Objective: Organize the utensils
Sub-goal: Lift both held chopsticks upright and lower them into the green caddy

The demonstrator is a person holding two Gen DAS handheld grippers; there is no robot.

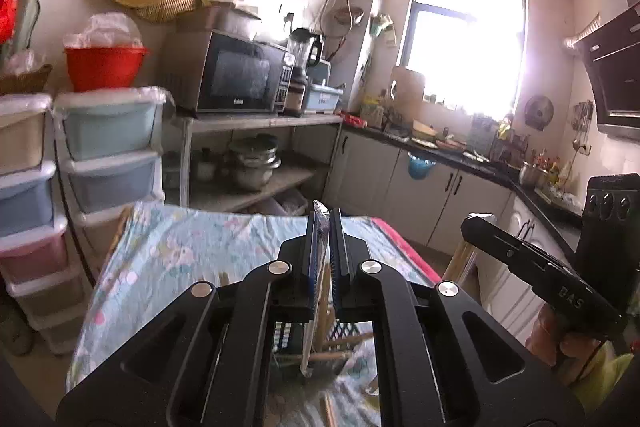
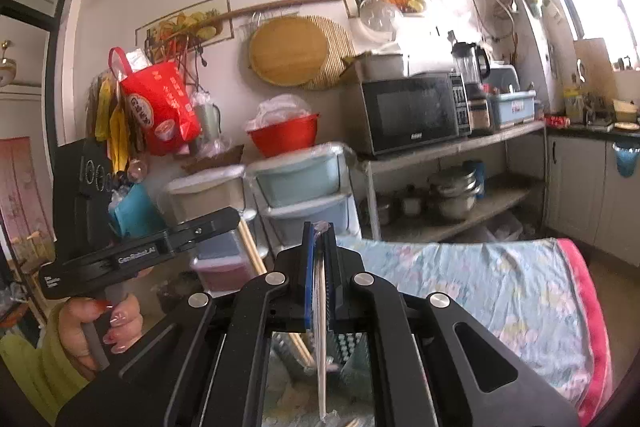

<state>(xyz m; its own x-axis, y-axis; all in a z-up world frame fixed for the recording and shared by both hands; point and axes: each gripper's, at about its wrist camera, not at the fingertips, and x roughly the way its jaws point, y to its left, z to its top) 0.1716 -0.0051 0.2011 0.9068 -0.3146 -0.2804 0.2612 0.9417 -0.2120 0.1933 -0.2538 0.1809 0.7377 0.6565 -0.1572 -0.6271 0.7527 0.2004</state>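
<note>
Both hand-held grippers mid-carry, each clamped on wrapped chopsticks

Left hand-held gripper (image 1: 325,227) and right hand-held gripper (image 2: 320,239) hold wrapped chopsticks (image 1: 319,267) above the table (image 1: 180,247); next, probably dropping them into the black basket (image 1: 340,333)

left gripper (image 1: 325,227): fingers closed, near level | right gripper (image 2: 319,239): likewise

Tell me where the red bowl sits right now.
The red bowl sits high at the left of the left wrist view, on top of the stacked plastic drawers, left of the microwave.
</note>
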